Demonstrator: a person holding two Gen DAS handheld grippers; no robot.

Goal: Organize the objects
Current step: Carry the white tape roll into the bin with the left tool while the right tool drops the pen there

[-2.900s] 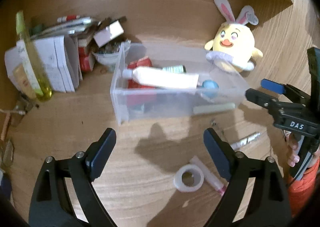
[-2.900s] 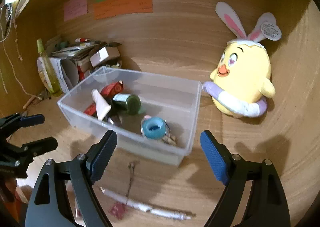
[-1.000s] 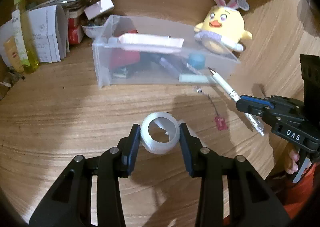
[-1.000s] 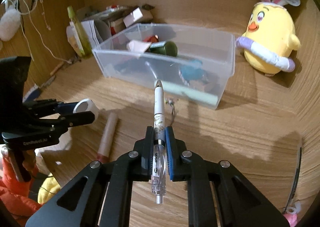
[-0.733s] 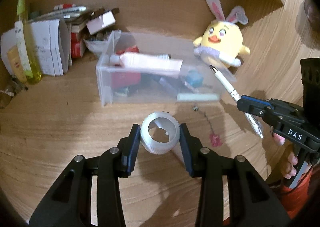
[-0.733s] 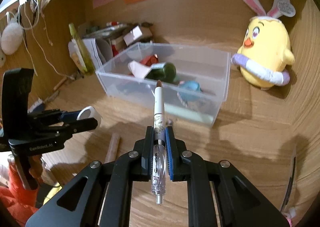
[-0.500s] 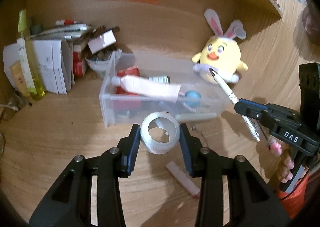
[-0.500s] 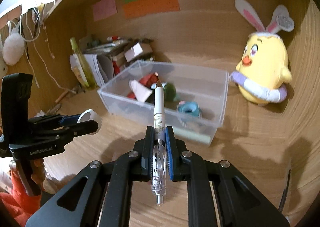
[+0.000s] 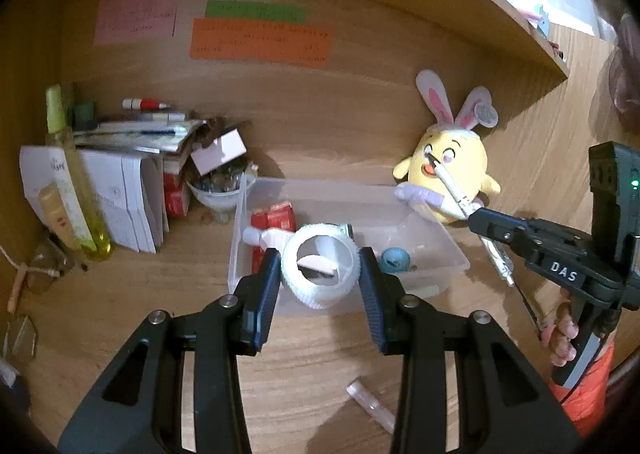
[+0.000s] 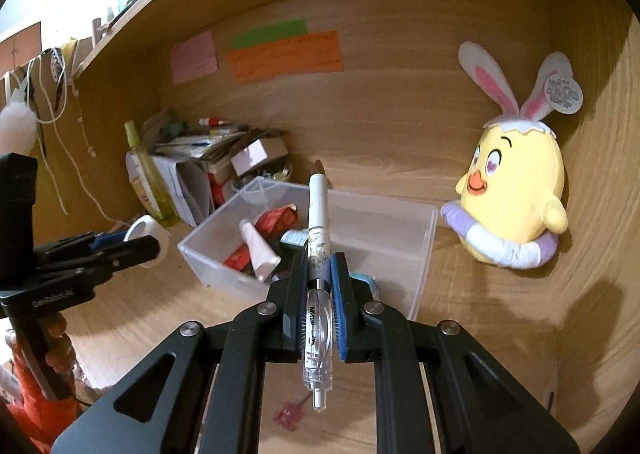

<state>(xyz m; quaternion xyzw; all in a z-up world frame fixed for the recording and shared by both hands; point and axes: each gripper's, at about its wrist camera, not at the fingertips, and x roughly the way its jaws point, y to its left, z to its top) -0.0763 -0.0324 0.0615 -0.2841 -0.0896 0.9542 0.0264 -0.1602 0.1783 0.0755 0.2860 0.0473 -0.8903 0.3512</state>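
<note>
My left gripper (image 9: 319, 279) is shut on a white tape roll (image 9: 318, 272) and holds it in the air in front of the clear plastic bin (image 9: 448, 250). My right gripper (image 10: 319, 273) is shut on a white pen (image 10: 318, 222) that points up and forward over the bin (image 10: 426, 250). The bin holds a white tube (image 10: 259, 246), red packets and a blue roll. The right gripper with the pen also shows in the left wrist view (image 9: 476, 220), the left gripper in the right wrist view (image 10: 132, 246).
A yellow bunny-eared plush (image 9: 450, 182) sits right of the bin against the back wall. Papers, boxes and a yellow bottle (image 9: 76, 190) crowd the back left. A small clear tube (image 9: 370, 406) and a pink charm (image 10: 289, 416) lie on the wooden desk.
Both grippers have risen and tilted up with the tape roll and the pen still held. The bin now sits directly behind the tape roll.
</note>
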